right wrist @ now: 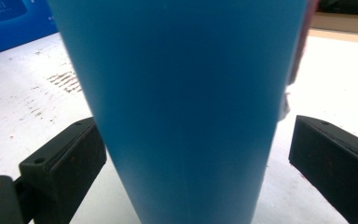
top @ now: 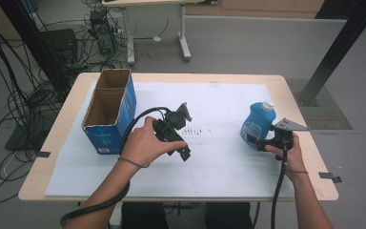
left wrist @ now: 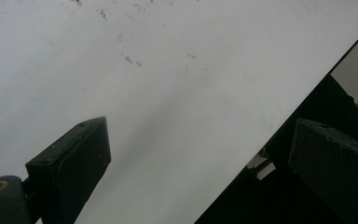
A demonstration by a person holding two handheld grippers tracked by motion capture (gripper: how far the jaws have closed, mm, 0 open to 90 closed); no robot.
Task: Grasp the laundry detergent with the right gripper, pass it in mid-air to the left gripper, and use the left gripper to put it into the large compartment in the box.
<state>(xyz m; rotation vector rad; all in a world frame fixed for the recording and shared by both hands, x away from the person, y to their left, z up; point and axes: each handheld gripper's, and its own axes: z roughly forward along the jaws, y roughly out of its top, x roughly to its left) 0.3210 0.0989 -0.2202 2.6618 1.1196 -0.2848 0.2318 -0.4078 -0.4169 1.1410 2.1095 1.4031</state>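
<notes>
A pale wooden table (top: 295,102) carries a white, speckled sheet (top: 228,157) over most of its top. At the sheet's far left corner stands a blue cardboard box (top: 108,110), long and rectangular, its top flaps open and its brown inside bare as far as can be seen. Near the right edge stands a blue bottle (top: 257,122), upright, its long axis vertical, white cap on top, translucent plastic showing blue liquid inside. The right gripper (top: 262,142) has its jaws spread wide on either side of the bottle's lower body, one jaw visibly clear of it. The left gripper (top: 185,153), held over the sheet's middle, is wide apart and holds nothing.
</notes>
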